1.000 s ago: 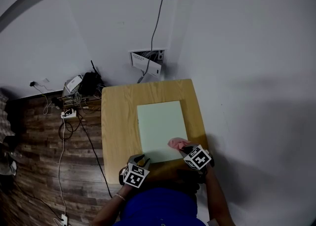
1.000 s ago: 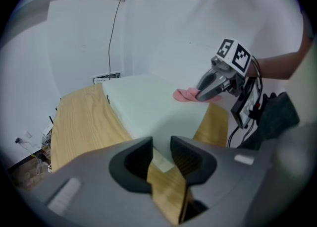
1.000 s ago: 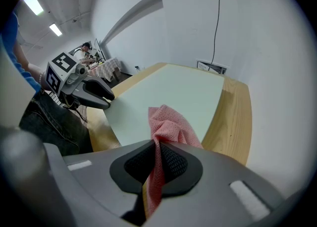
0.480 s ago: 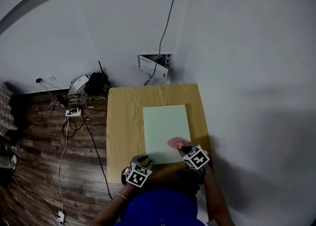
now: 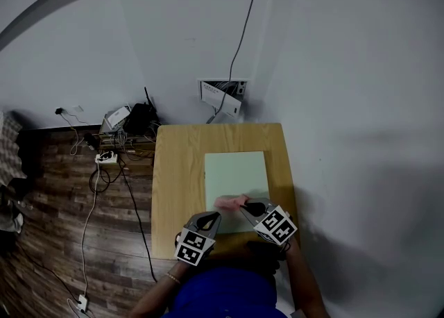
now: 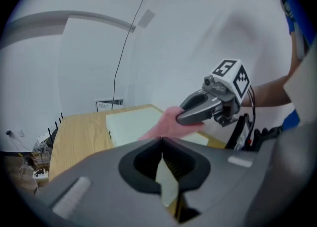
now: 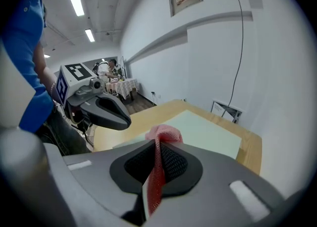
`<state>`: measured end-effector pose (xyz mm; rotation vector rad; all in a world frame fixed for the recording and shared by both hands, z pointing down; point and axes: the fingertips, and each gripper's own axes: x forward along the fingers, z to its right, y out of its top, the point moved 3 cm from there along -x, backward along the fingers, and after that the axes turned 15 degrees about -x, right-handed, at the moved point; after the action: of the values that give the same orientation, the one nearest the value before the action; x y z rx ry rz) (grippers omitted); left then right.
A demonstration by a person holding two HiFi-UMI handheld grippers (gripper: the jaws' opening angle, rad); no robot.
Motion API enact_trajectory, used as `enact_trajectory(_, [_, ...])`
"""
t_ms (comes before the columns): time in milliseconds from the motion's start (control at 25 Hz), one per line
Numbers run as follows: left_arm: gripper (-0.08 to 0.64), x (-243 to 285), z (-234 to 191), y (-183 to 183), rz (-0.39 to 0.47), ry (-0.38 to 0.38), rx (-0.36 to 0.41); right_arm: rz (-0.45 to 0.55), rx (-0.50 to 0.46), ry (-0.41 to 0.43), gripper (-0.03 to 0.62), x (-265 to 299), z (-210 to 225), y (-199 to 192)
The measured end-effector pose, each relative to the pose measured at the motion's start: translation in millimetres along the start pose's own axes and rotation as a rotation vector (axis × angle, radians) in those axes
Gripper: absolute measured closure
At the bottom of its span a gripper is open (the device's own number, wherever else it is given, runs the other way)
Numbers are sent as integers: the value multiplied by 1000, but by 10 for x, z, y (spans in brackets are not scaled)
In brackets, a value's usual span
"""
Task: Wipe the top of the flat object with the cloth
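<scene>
A pale green flat object (image 5: 236,174) lies on the wooden table (image 5: 173,171). My right gripper (image 5: 251,207) is shut on a pink cloth (image 5: 231,203), which rests on the object's near part and trails to the left. In the right gripper view the cloth (image 7: 163,133) is pinched between the jaws, above the flat object (image 7: 208,134). My left gripper (image 5: 210,220) is at the object's near left corner. In the left gripper view its jaws meet, with a pale green sliver of the flat object (image 6: 168,181) between them. The cloth (image 6: 168,122) lies just ahead.
A box and a tangle of cables (image 5: 118,126) sit on the wood floor left of the table. A wall outlet box (image 5: 223,94) with a cable running up the wall is behind the table's far edge. The person's blue sleeve is at the near edge.
The right gripper has dragged the pink cloth leftward across the object's near part. The left gripper has come forward to the near left corner and shut.
</scene>
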<state>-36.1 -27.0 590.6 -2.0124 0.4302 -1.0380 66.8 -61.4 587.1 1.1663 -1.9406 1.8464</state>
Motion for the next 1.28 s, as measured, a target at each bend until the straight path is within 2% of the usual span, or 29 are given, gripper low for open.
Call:
enact_trajectory(280, [557,-231,199,626,218,-54,-5,195,-45,-93,577,-450,103,691])
enact_trajectory(520, [558,-539,369,1081,391,-105,7,367,0,-224,577,-862,148,1116])
enact_trajectory(640, [557,-670,408,1278,463,-128,-17,442,22,-280,577,-1019,171,1257])
enact_trajectory(760, [558,-793,472,1463,509,-149,-43,515,43,-326,577,-1158,193,1383])
enact_trajectory(880, [558,-926,562,1680,571,-166,-9,576,53,-372,577,-1296,225,1512])
enact_trajectory(1280, [558,-1261,686,1971,645,-163,6,682,49,-533,577,-1680,271,1941])
